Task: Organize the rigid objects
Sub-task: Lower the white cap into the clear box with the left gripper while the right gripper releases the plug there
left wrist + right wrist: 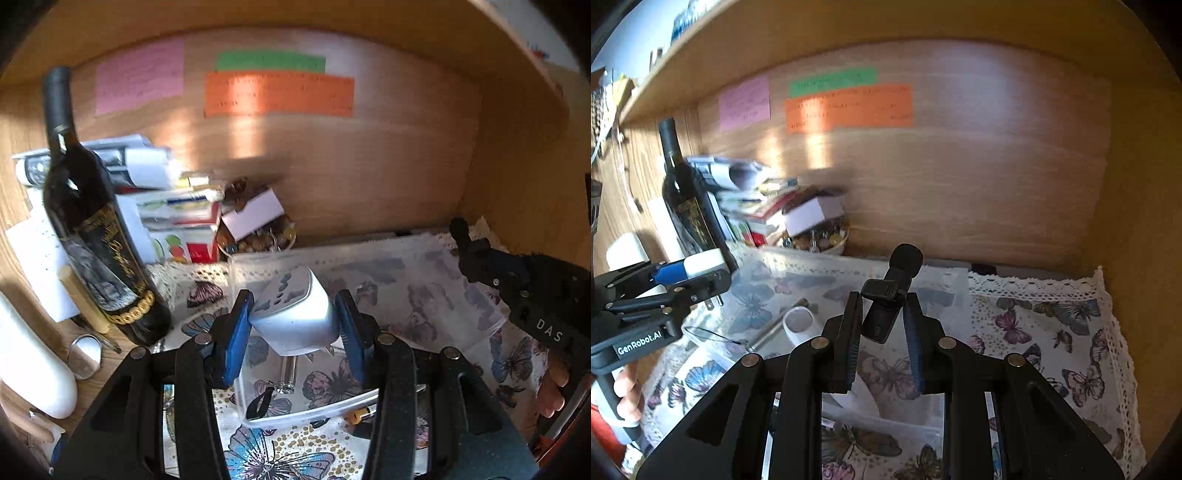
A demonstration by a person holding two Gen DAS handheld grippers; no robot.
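Observation:
My left gripper [293, 314] is shut on a white travel plug adapter [291, 314] and holds it above a clear plastic box [480, 325] on the butterfly cloth. It also shows in the right wrist view [698, 267]. My right gripper [882, 314] is shut on a small black clip-on microphone [886, 295] with a foam tip, held over the same box [945, 288]. In the left wrist view the right gripper [476, 254] shows at the right edge with the microphone. Inside the box lie a small metal cylinder [286, 373], glasses [713, 336] and a white piece [799, 325].
A dark wine bottle [99, 236] stands at the left. Behind it are a stack of books and papers [173, 206] and a bowl of beads [258, 236]. A wooden back wall [369, 166] carries coloured paper notes. A white object [33, 362] lies at far left.

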